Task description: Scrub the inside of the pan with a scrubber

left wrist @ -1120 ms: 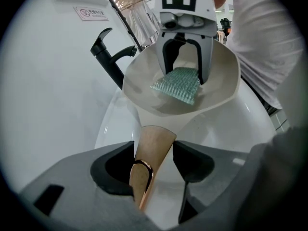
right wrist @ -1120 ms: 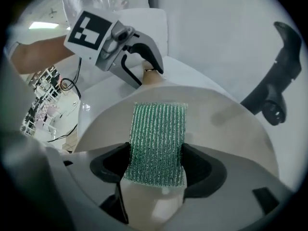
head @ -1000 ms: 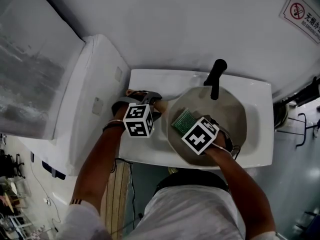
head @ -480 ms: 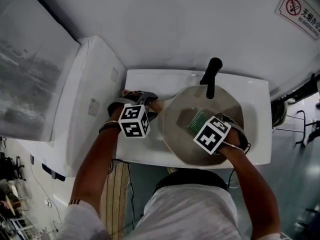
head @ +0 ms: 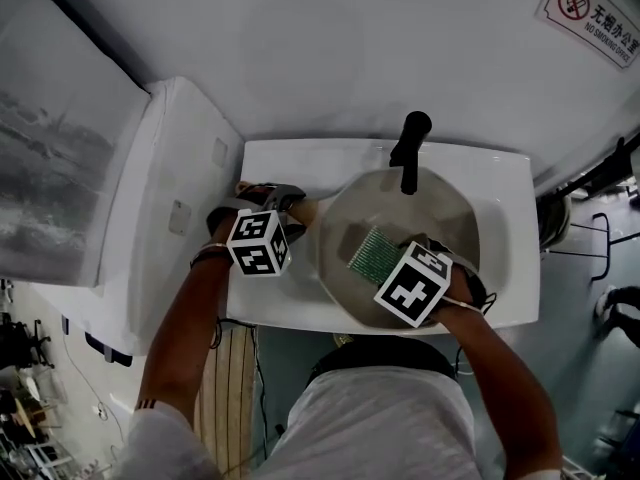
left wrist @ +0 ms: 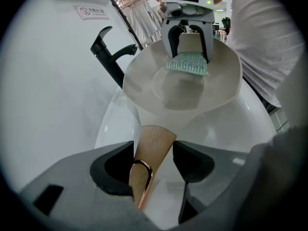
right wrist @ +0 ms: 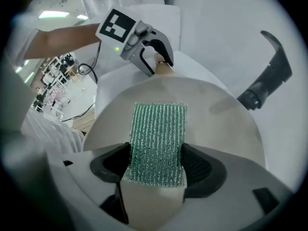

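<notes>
The right gripper (right wrist: 156,159) has slid the scrubber (right wrist: 159,129) back across the pan, from the 3 o'clock side toward 9 o'clock. The white sink (head: 505,268) is the biggest thing here. The pale pan (head: 445,213) sits inside it, under the black tap (head: 408,148) at 12 o'clock. The left gripper (head: 288,208) is clenched on the pan's wooden handle (left wrist: 155,141), which sticks out at 9 o'clock, and keeps the pan from moving. The right gripper squeezes the green scrubber flat against the pan's floor. I think the scrubbing is partway done. The pan looks clean, with no dirt or foam that I can see. The sloping sides at 12 and 3 o'clock may need more rubbing.
</notes>
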